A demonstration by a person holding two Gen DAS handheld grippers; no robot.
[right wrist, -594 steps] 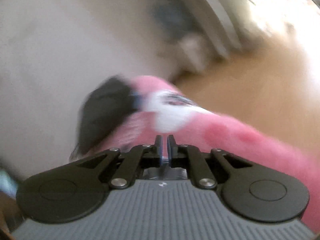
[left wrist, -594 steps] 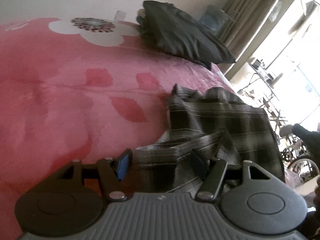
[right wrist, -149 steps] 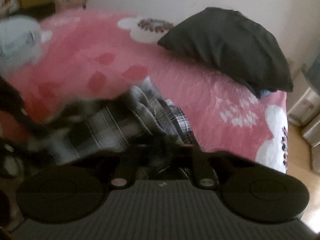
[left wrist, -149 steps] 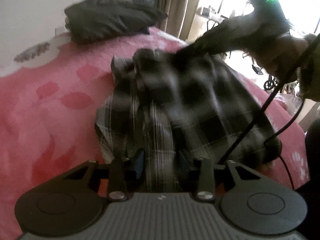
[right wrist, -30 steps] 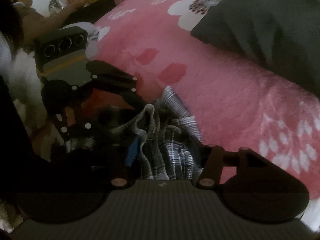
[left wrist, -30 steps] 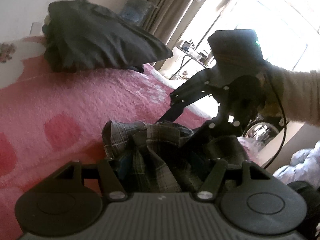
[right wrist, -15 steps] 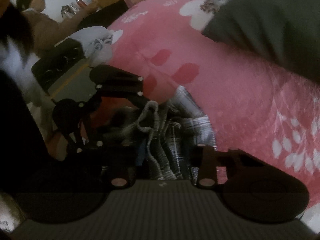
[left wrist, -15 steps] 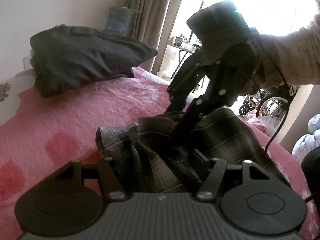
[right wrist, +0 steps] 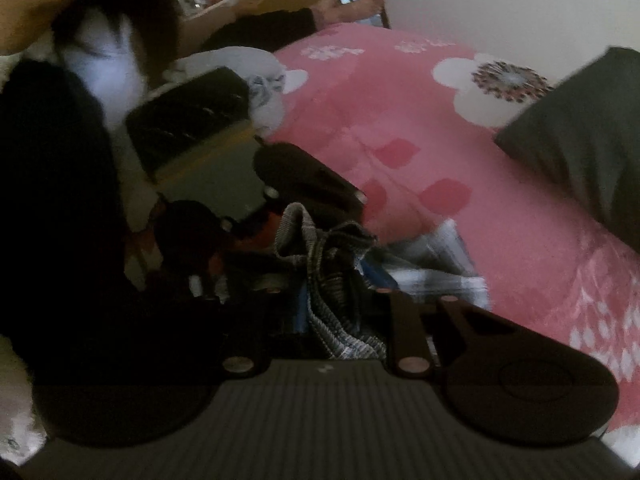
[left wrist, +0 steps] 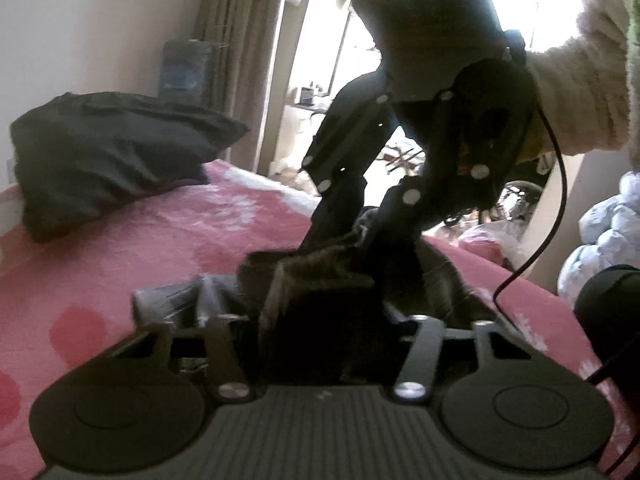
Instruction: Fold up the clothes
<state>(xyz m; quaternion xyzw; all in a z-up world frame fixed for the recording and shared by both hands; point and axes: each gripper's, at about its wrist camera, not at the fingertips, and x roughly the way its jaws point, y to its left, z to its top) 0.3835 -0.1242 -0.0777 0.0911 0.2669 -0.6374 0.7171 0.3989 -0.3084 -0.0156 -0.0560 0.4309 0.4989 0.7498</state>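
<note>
Plaid shirt (left wrist: 320, 304): is being held bunched above the pink bedspread (left wrist: 120, 248); a dark fold of it is being lifted directly in front of the left camera, and a paler checked part (right wrist: 436, 264) is trailing down onto the bedspread.

Left gripper (left wrist: 316, 320): is being closed on the plaid shirt; cloth is being pressed between its jaws at a middling width; its fingertips are hidden by the fabric; it is being held low over the bedspread.

Right gripper (right wrist: 332, 300): is being closed narrowly on a gathered ridge of the shirt, seen as striped grey cloth (right wrist: 320, 264) standing up between its jaws; in the left view it (left wrist: 352, 236) is being held from above the bedspread, its fingers coming down into the top of the bundle, just beyond the left gripper.

Sleeve (left wrist: 580, 80): a cream fleecy cuff is being shown behind the right gripper's body, high over the bedspread.

Dark pillow (left wrist: 108, 152): is lying on the bedspread at its far end, well apart from the shirt.

Cable (left wrist: 556, 184): is hanging from the right gripper down toward the bedspread's near edge.
</note>
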